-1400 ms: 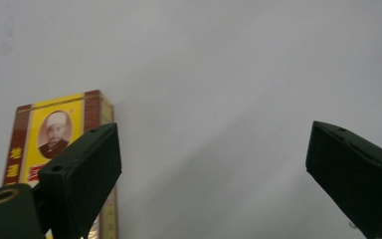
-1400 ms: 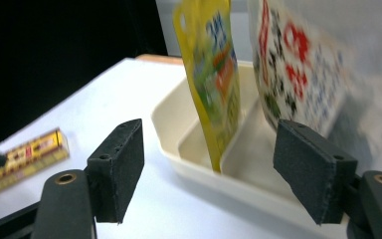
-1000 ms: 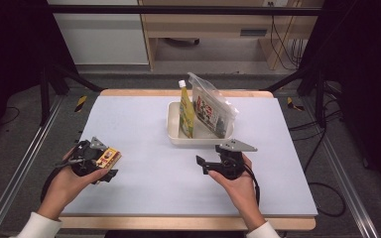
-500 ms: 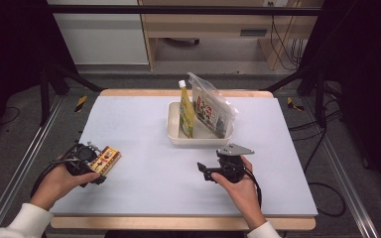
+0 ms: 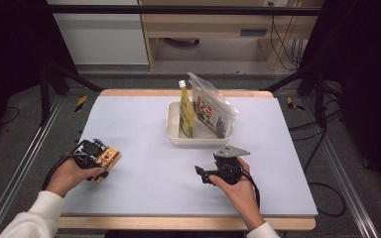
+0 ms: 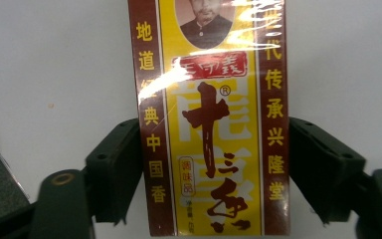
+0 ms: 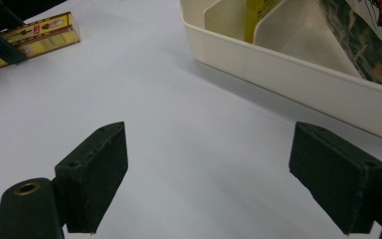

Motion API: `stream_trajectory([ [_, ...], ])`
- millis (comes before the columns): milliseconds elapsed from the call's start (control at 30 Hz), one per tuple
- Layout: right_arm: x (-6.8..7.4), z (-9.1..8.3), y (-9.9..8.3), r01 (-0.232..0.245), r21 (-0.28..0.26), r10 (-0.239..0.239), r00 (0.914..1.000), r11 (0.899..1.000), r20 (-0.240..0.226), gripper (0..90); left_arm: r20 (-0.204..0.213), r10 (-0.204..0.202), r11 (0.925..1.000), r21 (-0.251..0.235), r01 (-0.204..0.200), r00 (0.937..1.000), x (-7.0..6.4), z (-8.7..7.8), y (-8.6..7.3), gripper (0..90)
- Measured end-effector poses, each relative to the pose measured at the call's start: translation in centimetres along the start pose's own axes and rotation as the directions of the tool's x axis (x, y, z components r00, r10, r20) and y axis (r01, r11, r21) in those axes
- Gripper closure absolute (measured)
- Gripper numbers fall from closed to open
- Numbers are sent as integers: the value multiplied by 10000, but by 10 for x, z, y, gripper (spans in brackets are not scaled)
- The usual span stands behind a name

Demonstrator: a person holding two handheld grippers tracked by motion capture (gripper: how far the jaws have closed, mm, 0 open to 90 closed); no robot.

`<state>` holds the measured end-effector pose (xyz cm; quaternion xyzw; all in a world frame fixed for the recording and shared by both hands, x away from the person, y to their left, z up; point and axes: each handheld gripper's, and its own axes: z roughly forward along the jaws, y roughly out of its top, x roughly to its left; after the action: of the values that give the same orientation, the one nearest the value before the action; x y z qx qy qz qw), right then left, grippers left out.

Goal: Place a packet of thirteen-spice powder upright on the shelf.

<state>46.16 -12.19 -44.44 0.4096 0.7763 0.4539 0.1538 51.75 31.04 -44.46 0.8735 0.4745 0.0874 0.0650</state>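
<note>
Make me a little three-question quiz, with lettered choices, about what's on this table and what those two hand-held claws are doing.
1. Where is the white tray?
A. at the far middle of the table
B. at the near left corner
C. under the left hand

2. What are the main colours of the box in the left gripper?
A. blue and white
B. yellow and dark red
C. green and black

3. How do the jaws of the right gripper stand?
A. shut on a pouch
B. shut on the tray's rim
C. open, with nothing between them

Answers:
1 A, the tray sits at the far middle in the high view.
2 B, the left gripper view shows a yellow face with dark red bands.
3 C, the right gripper view shows only bare table between the spread jaws.
</note>
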Motion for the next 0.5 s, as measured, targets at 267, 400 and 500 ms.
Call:
stream_trajectory([
  [267, -1, -2, 1, -8, -209, 8, 10000, 9998, 17, 164, -279, 350, 9990, -254, -357, 9990, -4, -10, 4, 316],
  [400, 0, -3, 3, -83, -309, 81, 10000, 9995, -43, 172, -345, 1037, 9901, -914, -1064, 9940, -18, -23, 11, 318],
  [500, 0, -3, 4, -175, -296, 167, 9994, 9994, -299, 241, -353, 1839, 9698, -1561, -1872, 9823, -39, -32, 20, 318],
])
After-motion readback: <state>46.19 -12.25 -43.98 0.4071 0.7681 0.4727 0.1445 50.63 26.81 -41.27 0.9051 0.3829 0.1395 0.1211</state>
